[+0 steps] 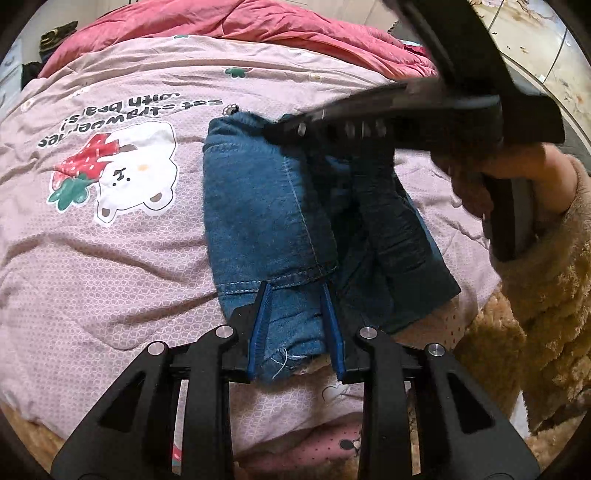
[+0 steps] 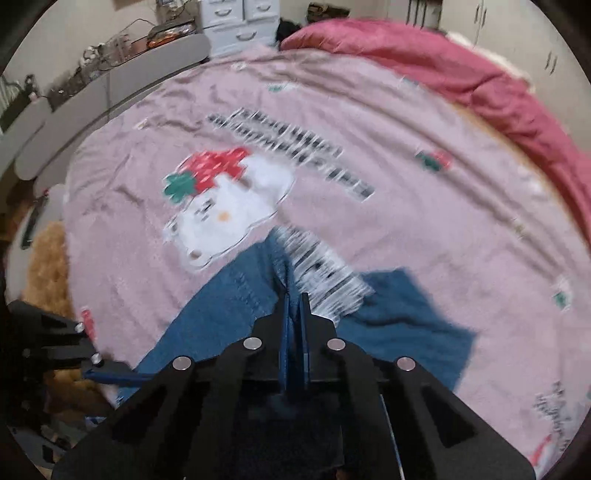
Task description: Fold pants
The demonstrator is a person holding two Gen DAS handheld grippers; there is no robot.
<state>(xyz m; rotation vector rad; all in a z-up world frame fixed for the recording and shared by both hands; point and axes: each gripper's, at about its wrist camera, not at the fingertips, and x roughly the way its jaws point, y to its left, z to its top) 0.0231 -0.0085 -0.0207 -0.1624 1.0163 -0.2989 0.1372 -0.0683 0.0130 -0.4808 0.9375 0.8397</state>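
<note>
On the bed, the pink quilt (image 1: pixel 110 258) carries a bear-and-strawberry print (image 1: pixel 122 173) at about 9 o'clock in the left wrist view. The pants (image 1: pixel 258 206), blue denim and folded into a thick bundle, lie at the centre of that view on the quilt. The left gripper (image 1: pixel 295 291) sits at 6 o'clock, its jaws spread, one blue finger on each side of the near denim edge. At 2 o'clock the right gripper (image 1: pixel 295 129) reaches in over the far end of the pants, blurred. In the right wrist view its jaws are pressed nearly together at 6 o'clock over the denim; whether cloth lies between them I cannot tell. A red duvet (image 1: pixel 258 26) is heaped at 12 o'clock.
</note>
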